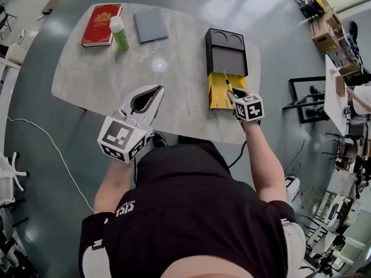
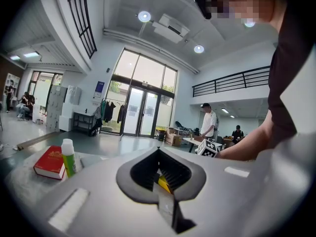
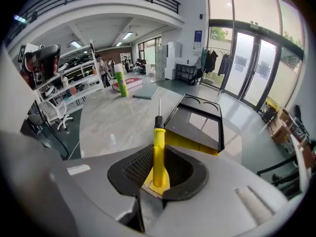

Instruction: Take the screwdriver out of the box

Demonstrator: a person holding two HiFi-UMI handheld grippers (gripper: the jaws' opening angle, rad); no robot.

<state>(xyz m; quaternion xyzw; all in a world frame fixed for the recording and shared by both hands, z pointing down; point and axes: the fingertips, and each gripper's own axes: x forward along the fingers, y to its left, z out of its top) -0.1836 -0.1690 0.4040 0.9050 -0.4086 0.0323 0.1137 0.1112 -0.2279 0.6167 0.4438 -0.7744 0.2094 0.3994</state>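
The screwdriver (image 1: 226, 83) has a yellow handle and a thin metal shaft. My right gripper (image 1: 232, 95) is shut on the handle, holding it just above the yellow tray (image 1: 215, 97) that sticks out of the black box (image 1: 226, 54). In the right gripper view the screwdriver (image 3: 158, 142) stands up between the jaws of my right gripper (image 3: 159, 176), its shaft pointing away, with the box (image 3: 197, 125) beyond and below it. My left gripper (image 1: 157, 92) hovers over the table's near left part, its jaw tips together and nothing held. The left gripper (image 2: 165, 194) looks level across the table.
A red book (image 1: 101, 24), a green-and-white bottle (image 1: 119, 34) and a grey notebook (image 1: 151, 25) lie at the far left of the marble table (image 1: 93, 74). A cable (image 1: 52, 146) runs over the floor at the left. People stand in the far background.
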